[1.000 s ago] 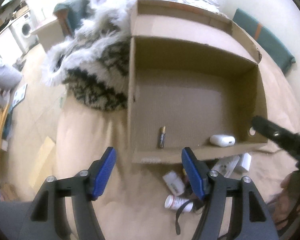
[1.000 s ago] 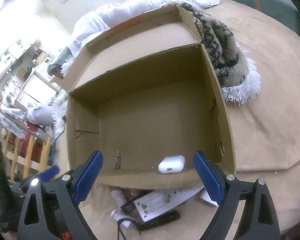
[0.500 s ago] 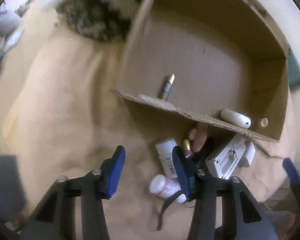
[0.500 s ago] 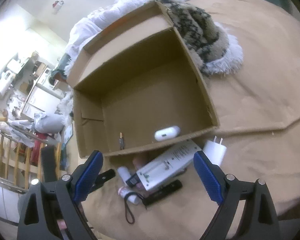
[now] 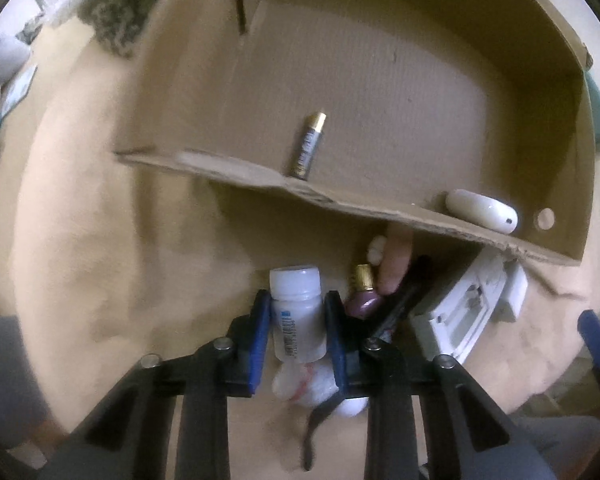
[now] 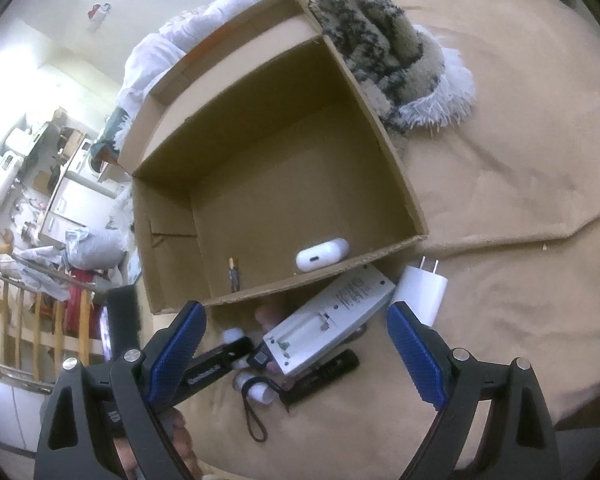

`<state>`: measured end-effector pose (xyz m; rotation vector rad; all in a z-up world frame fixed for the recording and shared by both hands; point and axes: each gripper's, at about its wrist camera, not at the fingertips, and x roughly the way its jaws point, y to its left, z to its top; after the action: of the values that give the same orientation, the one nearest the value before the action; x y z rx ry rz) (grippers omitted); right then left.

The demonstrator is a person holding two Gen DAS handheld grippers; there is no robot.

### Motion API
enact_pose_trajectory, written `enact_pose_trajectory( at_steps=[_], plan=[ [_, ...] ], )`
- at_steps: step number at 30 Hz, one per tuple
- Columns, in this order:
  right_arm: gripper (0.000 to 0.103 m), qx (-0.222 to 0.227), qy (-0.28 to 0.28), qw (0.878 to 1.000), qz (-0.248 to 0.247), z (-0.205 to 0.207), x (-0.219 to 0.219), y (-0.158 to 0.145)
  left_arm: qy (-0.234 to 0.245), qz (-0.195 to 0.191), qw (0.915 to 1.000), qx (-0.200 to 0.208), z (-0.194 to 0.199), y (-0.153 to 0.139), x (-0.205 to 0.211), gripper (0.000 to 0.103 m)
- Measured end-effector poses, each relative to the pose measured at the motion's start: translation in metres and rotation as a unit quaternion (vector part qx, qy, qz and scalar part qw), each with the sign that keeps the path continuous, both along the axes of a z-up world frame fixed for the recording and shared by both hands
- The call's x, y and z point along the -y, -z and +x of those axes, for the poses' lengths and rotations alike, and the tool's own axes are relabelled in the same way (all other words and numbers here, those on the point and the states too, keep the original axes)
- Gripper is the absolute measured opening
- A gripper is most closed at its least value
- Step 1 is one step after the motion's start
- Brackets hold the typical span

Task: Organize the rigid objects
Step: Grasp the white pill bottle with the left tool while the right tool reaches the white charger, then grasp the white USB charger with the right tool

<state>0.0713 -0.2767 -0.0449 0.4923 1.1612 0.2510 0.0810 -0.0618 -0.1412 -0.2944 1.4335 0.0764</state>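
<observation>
Left tongs (image 5: 296, 320) clenched on white pill bottle (image 5: 297, 312), lying on tan bed cover (image 5: 100, 260) just outside cardboard box (image 5: 400, 80); right tongs (image 6: 296, 344) spread wide, holding nothing, above charger (image 6: 332, 316); battery (image 5: 309, 146) and earbud case (image 5: 482, 210) lay inside box.

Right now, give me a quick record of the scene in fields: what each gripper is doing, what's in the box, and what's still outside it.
left gripper: closed around the white pill bottle, which lies on the tan cover
right gripper: open, holding nothing, above the pile
cardboard box: open, holds a battery and a white earbud case
outside the box: white charger unit, white plug adapter, purple nail polish, black flashlight
surface: tan cover
</observation>
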Motion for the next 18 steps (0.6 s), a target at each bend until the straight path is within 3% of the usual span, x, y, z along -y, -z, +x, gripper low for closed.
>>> enact_pose_trajectory(
  at_steps=[4,7,10,12,14,18],
  plan=[
    [0.097,-0.007,0.017,1.000,0.002,0.002,0.011,0.003,0.004,0.024,0.9995,0.020,-0.004,-0.019,-0.012,0.024],
    [0.097,-0.018,0.036,0.999,0.006,0.005,0.023,0.010,0.001,0.007,0.9999,0.013,-0.015,-0.030,-0.023,0.024],
    [0.097,-0.066,0.089,0.993,0.027,0.007,0.044,0.034,-0.001,0.005,0.9998,0.020,-0.028,-0.041,-0.033,0.024],
    [0.079,-0.098,0.113,0.989,0.012,0.008,0.054,0.050,0.004,0.009,0.9996,0.026,-0.035,-0.047,-0.037,0.024],
    [0.076,-0.117,0.121,0.986,-0.001,0.012,0.057,0.062,0.008,0.023,0.9991,0.034,-0.041,-0.048,-0.042,0.024],
    [0.060,-0.148,0.123,0.981,-0.025,0.023,0.053,0.080,0.008,0.055,0.9972,0.051,-0.041,-0.047,-0.053,0.024]
  ],
)
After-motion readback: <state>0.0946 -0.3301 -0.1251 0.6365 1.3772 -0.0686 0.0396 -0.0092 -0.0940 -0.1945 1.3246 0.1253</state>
